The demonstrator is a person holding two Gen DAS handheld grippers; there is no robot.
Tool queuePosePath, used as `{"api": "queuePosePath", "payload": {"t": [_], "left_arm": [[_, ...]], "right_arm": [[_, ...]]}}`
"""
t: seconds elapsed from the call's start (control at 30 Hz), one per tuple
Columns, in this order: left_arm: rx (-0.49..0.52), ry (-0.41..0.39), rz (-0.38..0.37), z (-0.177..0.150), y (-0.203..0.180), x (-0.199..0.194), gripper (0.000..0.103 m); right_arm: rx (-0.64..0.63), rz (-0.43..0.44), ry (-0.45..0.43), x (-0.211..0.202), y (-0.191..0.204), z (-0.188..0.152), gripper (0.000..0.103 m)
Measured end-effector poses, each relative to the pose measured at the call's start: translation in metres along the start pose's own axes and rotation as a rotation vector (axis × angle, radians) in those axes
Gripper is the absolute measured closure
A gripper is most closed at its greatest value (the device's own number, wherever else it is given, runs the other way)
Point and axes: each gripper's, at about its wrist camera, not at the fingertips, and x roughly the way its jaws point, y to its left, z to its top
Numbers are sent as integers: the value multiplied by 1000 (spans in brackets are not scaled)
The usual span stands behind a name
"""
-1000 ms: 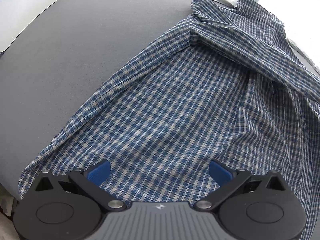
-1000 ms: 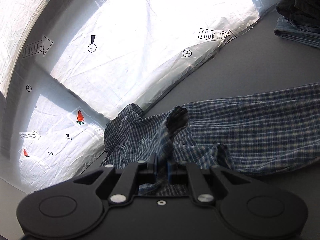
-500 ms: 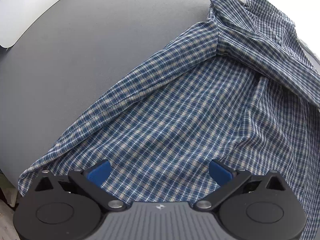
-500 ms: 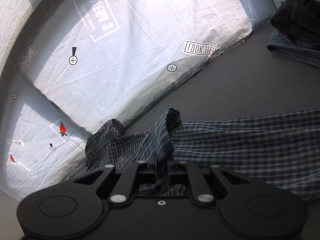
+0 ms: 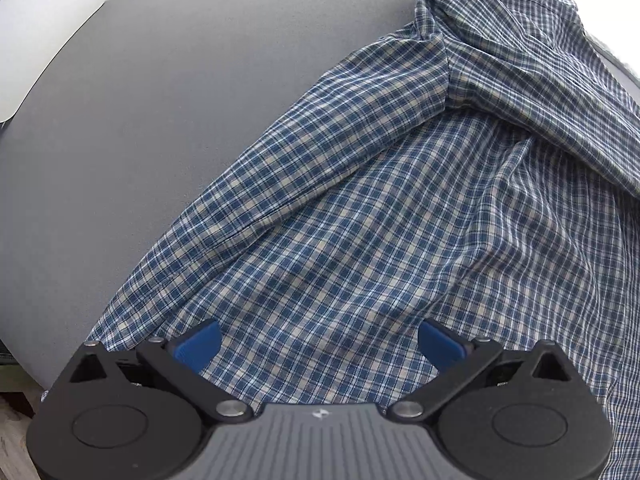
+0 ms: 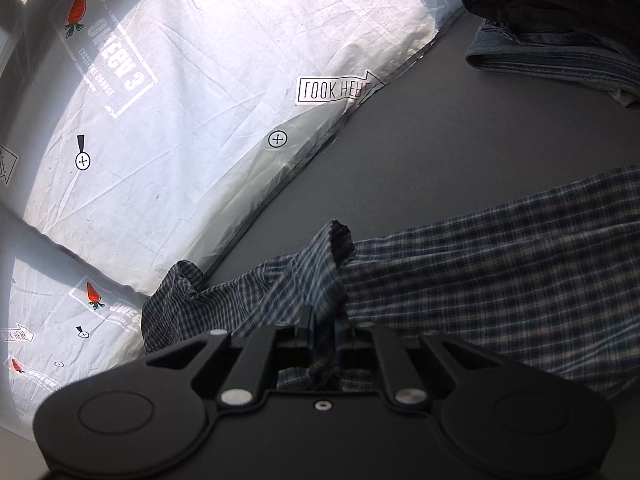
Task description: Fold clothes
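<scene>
I see the blue-and-cream checked cotton shirt [image 5: 360, 240] spread across the flat grey tabletop [image 5: 160, 120]. My right gripper [image 6: 322, 330] is clamped tight on a raised fold of its cloth, while my left gripper [image 5: 319, 344] hovers over the shirt with its blue pads spread wide. A stack of dark folded clothes [image 6: 560, 28] sits well apart, beside crinkled printed plastic sheeting [image 6: 220, 100].

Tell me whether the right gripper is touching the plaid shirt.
Touching. The right wrist view shows the right gripper with its jaws shut on a raised fold of the plaid shirt.
</scene>
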Motion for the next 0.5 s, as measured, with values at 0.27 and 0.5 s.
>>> {"api": "queuePosePath", "payload": {"t": [0.27,0.5], "left_arm": [[38,-11,17,-3,-5,-7,0],[14,-1,22,-5,14,-7,0]], "right_arm": [[22,-12,-24,-1,-12,10,94],[23,-39,-37,-3,-21,13,94]]}}
